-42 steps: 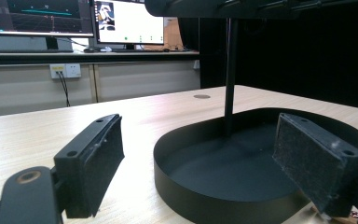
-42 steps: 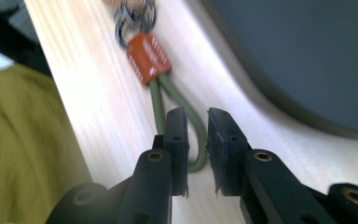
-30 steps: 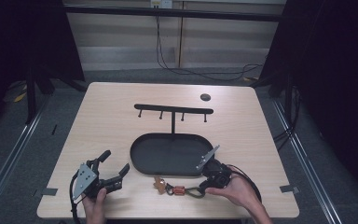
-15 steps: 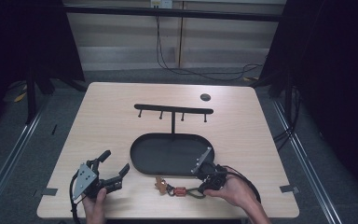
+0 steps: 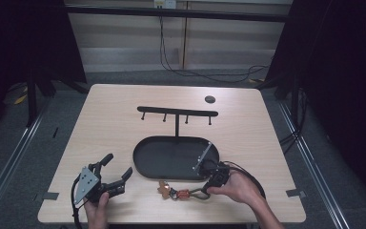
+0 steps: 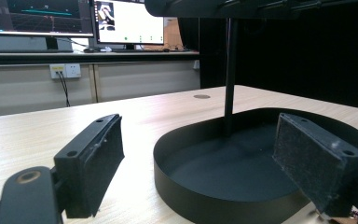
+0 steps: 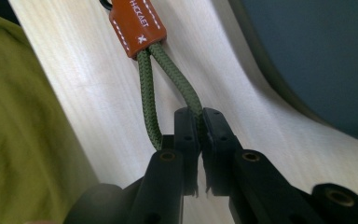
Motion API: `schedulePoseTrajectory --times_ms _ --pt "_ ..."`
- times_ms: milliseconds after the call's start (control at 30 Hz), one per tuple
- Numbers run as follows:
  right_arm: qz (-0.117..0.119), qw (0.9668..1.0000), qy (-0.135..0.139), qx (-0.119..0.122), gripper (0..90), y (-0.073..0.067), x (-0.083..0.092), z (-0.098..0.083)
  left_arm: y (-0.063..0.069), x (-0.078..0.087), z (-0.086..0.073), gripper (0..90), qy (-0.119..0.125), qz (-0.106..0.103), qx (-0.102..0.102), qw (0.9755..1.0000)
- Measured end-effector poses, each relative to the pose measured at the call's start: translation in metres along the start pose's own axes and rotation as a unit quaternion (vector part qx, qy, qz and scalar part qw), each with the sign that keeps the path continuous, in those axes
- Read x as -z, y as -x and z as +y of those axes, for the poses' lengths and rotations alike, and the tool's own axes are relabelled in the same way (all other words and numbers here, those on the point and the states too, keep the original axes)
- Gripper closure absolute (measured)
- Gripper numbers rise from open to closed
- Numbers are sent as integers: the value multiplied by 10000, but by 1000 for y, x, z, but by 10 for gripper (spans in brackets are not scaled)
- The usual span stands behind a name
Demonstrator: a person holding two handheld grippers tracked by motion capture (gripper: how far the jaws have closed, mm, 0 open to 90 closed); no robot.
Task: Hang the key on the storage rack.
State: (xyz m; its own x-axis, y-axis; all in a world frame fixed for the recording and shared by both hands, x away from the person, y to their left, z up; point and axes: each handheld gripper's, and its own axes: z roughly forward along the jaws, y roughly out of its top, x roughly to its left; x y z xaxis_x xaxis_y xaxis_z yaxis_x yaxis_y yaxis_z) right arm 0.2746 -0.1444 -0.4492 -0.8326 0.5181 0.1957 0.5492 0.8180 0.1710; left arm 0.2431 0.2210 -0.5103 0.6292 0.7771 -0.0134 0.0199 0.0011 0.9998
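Right gripper clenched on one strand of the olive-green braided cord loop with its brown leather tab, jaws just closed, on the light wooden table beside the black oval metal tray. Left gripper released, jaws wide apart, facing the tray.

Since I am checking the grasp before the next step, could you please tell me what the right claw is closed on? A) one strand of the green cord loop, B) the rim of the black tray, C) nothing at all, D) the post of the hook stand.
A: in the right gripper view the right claw pinches one strand of the green cord loop below its brown leather tab.
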Motion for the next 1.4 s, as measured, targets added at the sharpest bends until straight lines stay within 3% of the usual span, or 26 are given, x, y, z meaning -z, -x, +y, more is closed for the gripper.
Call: schedulePoseTrajectory --times_ms 167,300,567,833,1400 --pt "-45 9996 -238 117 856 -2 14 13 0 0 0 157 -7 1 -22 10000" --pt "40 9997 -241 90 857 -2 22 21 0 0 0 156 -3 7 -9 10000" --pt "31 9990 -289 337 859 -6 50 42 0 0 0 156 -3 -2 -6 10000" --pt "39 9983 -310 483 859 -12 68 58 0 0 0 156 -19 -6 -26 10000" --pt "-223 9963 -346 750 859 -19 115 85 0 0 0 156 -1 -3 0 10000"
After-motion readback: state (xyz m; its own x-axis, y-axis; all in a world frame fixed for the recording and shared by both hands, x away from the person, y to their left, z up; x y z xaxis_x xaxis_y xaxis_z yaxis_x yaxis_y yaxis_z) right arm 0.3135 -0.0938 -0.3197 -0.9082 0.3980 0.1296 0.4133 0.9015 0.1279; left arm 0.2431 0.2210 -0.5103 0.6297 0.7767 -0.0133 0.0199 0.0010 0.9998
